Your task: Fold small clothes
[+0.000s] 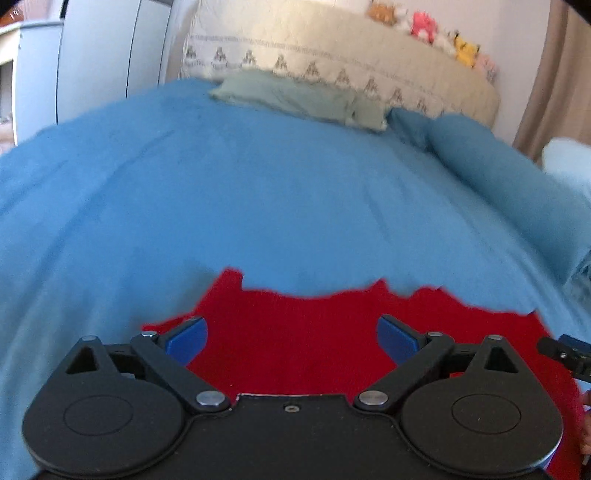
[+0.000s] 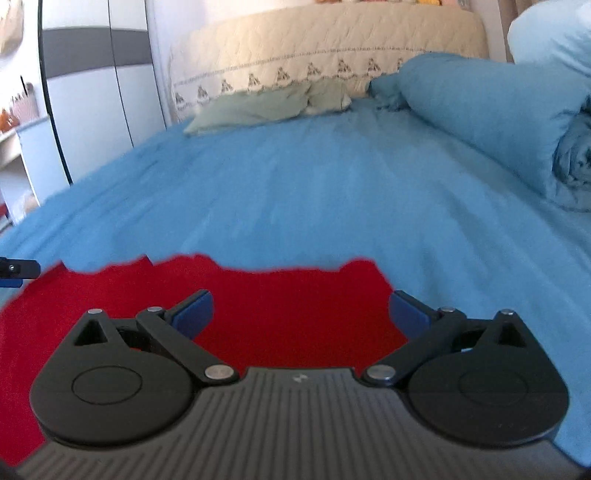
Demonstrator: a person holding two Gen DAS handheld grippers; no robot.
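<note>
A red garment (image 1: 295, 332) lies spread flat on the blue bedsheet (image 1: 258, 184), near the bed's front edge. My left gripper (image 1: 291, 338) is open and empty, its blue pads wide apart over the garment's left part. My right gripper (image 2: 301, 314) is open and empty over the garment (image 2: 280, 295) toward its right edge. The right gripper's tip (image 1: 565, 354) shows at the right of the left wrist view, and the left gripper's tip (image 2: 18, 269) at the left of the right wrist view. The garment's near part is hidden under the grippers.
A green pillow (image 1: 299, 98) lies by the beige headboard (image 1: 332, 55) with plush toys (image 1: 424, 26) on top. A rolled blue duvet (image 2: 498, 114) runs along the bed's right side. White wardrobes (image 2: 92, 92) stand at the left.
</note>
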